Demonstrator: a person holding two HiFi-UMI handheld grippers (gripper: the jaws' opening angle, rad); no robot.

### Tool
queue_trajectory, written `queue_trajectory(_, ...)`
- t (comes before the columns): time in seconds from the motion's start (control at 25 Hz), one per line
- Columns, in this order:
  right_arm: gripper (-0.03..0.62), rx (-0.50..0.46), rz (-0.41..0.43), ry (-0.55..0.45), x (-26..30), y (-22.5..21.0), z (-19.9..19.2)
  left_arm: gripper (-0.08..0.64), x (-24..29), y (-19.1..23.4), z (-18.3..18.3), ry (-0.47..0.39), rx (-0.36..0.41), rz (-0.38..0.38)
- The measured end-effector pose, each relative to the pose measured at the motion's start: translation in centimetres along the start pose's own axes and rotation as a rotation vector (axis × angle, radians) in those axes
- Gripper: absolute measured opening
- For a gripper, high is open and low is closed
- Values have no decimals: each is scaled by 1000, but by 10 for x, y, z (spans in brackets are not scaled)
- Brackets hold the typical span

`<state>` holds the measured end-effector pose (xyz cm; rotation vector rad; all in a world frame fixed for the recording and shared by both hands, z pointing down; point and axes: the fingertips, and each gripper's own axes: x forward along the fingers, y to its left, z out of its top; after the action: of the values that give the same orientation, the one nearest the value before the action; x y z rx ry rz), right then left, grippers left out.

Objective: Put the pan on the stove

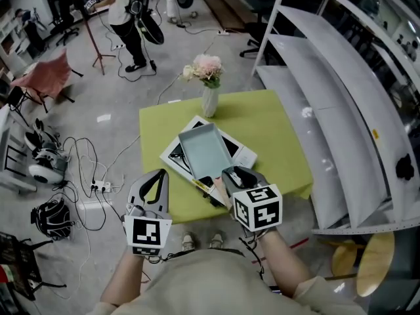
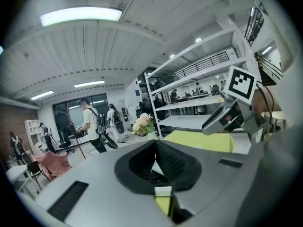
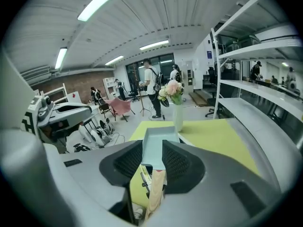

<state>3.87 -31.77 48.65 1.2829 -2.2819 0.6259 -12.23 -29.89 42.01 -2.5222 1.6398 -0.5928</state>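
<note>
A light-blue rectangular pan (image 1: 205, 151) lies over the white stove with a black top (image 1: 241, 155) on the green table (image 1: 269, 126). Whether it rests on the stove or hangs just above it I cannot tell. Its wooden handle (image 1: 220, 189) points toward me. My right gripper (image 1: 228, 176) is shut on that handle, and in the right gripper view the handle (image 3: 155, 193) and the pan (image 3: 158, 143) fill the gap between the pads. My left gripper (image 1: 157, 174) hangs off the table's front left corner, shut and holding nothing (image 2: 154, 144).
A white vase of pink flowers (image 1: 209, 97) stands at the table's far edge. White shelving (image 1: 328, 110) runs along the right side. Cables, a bag and gear (image 1: 52, 209) lie on the floor to the left. A person (image 1: 125, 18) stands far back.
</note>
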Motion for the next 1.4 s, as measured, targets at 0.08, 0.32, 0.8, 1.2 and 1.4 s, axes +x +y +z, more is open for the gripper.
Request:
queue_trajectory(0.08,129,-6,14,-40,-16,7,11,8,-9,3,9,-23,12,14)
queue_trajectory(0.32,106,-56,25,-164,-64,26,41,8,-35,8,32,-87,-15,31)
queue_trajectory(0.8,11,-137,28,-414,-135,53,78,8,-67,3,69,-176,-5,49)
queue_trajectory(1.2,6,-180,97,-366,-138,75,57,8,-77,-11,61,-162,0,24)
queue_trajectory(1.4,6,-176,103,-367,-134,80,57,8,-76,-16,59,-162,-18,9)
